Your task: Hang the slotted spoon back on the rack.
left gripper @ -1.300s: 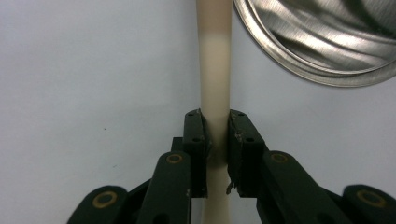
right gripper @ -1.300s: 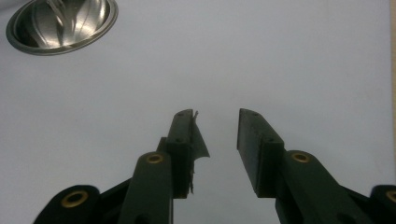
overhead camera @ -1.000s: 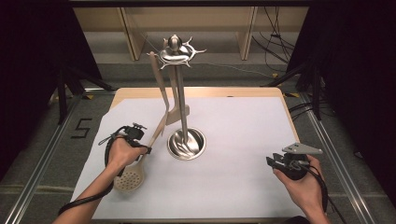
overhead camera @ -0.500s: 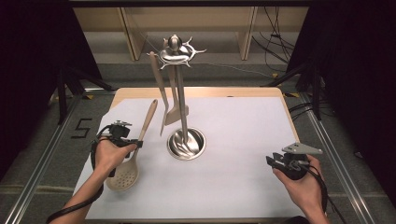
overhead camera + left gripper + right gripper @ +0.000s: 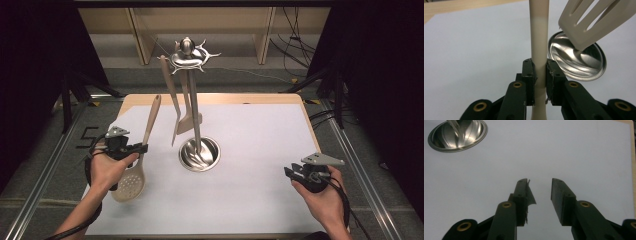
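Left gripper [image 5: 136, 148], seen from the high view, is clamped on the handle of a long beige wooden slotted spoon with a round perforated bowl [image 5: 141, 155], which stands tilted over the white sheet covering the table [image 5: 260, 150], bowl low near the person's left hand [image 5: 107, 170] and handle tip pointing up towards the steel utensil stand with a round dished base and hooked crown [image 5: 192, 115]; a pale flat wooden spatula [image 5: 176, 107] hangs from that crown. The right gripper [image 5: 296, 174] rests well apart at the sheet's right side with its jaws apart and nothing between them. From the left gripper view, both black pads press the smooth round handle [image 5: 538, 37] from either side, part-way along its length, with the slotted blade of the hanging spatula [image 5: 596, 17] and the stand's shiny base [image 5: 577, 60] just beyond. From the right gripper view, the jaws stand half spread over bare sheet, the base [image 5: 457, 135] far off. The spoon looks light and stiff, but its slick rounded handle could swivel in the pads, so a hold nearer the bowl-heavy end should steady it for hooking.
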{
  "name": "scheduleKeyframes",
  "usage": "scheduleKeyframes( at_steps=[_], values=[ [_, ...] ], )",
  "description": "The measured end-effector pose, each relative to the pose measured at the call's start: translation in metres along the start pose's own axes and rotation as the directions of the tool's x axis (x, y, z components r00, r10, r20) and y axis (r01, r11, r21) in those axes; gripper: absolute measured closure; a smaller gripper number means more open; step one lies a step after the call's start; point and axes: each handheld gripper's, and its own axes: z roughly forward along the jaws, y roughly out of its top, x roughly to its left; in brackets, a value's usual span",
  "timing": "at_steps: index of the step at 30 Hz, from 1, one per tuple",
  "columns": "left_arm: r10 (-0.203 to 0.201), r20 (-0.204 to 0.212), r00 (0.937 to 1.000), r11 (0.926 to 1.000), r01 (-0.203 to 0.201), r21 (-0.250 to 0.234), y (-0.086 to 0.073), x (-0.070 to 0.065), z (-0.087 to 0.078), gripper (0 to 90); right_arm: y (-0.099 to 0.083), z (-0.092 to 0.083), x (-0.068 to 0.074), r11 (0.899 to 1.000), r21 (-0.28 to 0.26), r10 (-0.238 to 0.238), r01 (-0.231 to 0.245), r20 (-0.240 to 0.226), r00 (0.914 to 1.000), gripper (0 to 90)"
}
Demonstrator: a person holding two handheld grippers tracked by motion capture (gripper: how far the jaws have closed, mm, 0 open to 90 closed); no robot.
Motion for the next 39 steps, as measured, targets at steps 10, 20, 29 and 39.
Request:
scheduleKeyframes(
  at_steps=[10,20,29,39],
  values=[
    [0.002,0.019,0.9998,0.9968,-0.001,-0.080,0.001,-0.007,-0.014,78.0,0.000,0.000,0.003,1.000,-0.015,0.026,-0.026,0.009,0.9996,66.8],
    [0.016,0.033,0.9993,0.9904,-0.011,-0.137,0.004,-0.012,-0.025,78.0,0.001,0.000,0.002,1.000,-0.005,0.019,-0.019,0.003,0.9998,66.8],
    [0.036,0.039,0.9986,0.9862,-0.029,-0.163,0.007,-0.016,-0.032,78.1,0.001,0.000,0.005,0.999,0.000,0.042,-0.042,0.004,0.9991,66.8],
    [0.057,0.041,0.9975,0.9797,-0.048,-0.195,0.009,-0.022,-0.040,78.0,0.002,-0.001,0.005,0.999,0.011,0.048,-0.048,-0.002,0.9988,66.8]
  ],
)
